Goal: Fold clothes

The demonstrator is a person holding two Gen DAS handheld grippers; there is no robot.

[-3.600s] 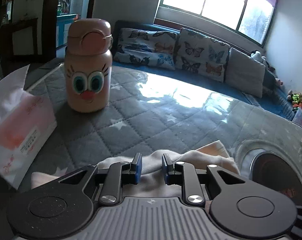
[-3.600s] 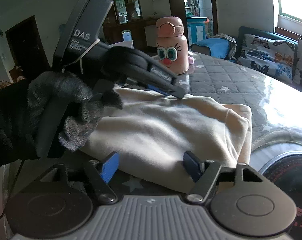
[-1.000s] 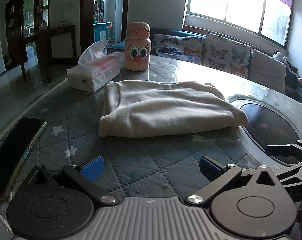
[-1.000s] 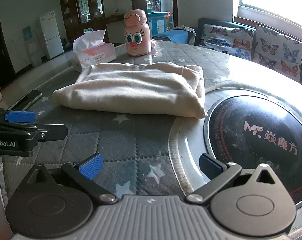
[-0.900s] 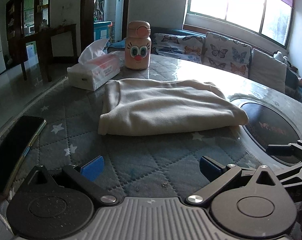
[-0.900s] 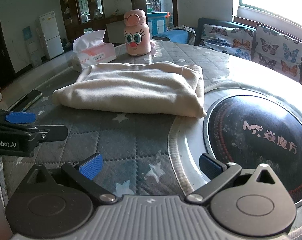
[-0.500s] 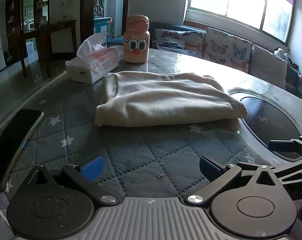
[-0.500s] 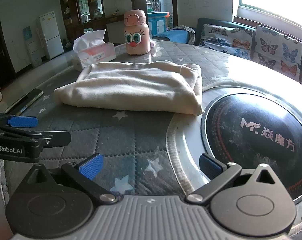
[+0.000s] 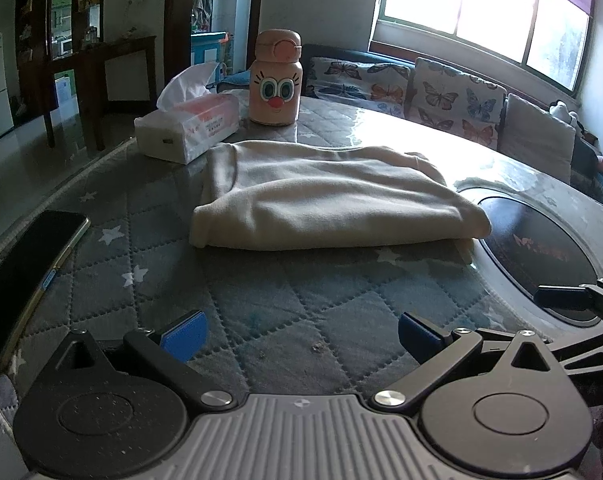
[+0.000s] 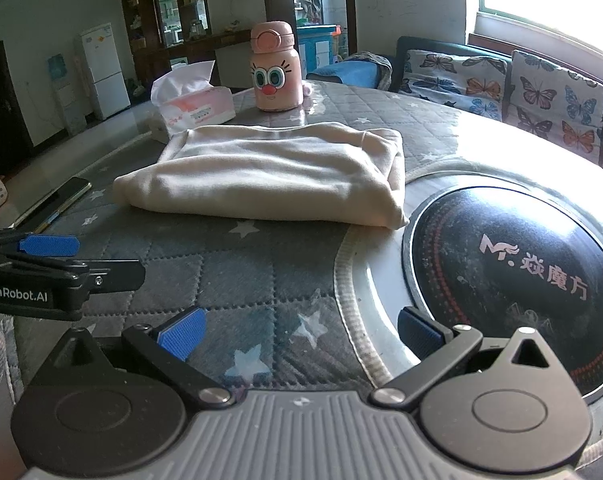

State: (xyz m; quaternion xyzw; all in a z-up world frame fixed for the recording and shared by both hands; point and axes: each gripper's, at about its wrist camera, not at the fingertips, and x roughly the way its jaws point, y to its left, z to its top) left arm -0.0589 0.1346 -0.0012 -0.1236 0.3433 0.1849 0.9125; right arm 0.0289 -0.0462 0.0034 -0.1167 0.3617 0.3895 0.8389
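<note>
A cream garment (image 9: 325, 196) lies folded in a flat rectangle on the quilted grey table cover (image 9: 261, 304); it also shows in the right wrist view (image 10: 269, 172). My left gripper (image 9: 301, 334) is open and empty, low over the cover, well short of the garment's near edge. My right gripper (image 10: 299, 332) is open and empty, near the table's front, apart from the garment. The left gripper's fingers (image 10: 49, 246) show at the left of the right wrist view.
A pink cartoon bottle (image 9: 276, 84) and a tissue box (image 9: 189, 128) stand behind the garment. A phone (image 9: 25, 276) lies at the left edge. A black round hob (image 10: 513, 276) is set in the table at the right. A sofa stands behind.
The left gripper let go of the garment and both grippers drew back toward the table's front. In the last second both views shifted only slightly.
</note>
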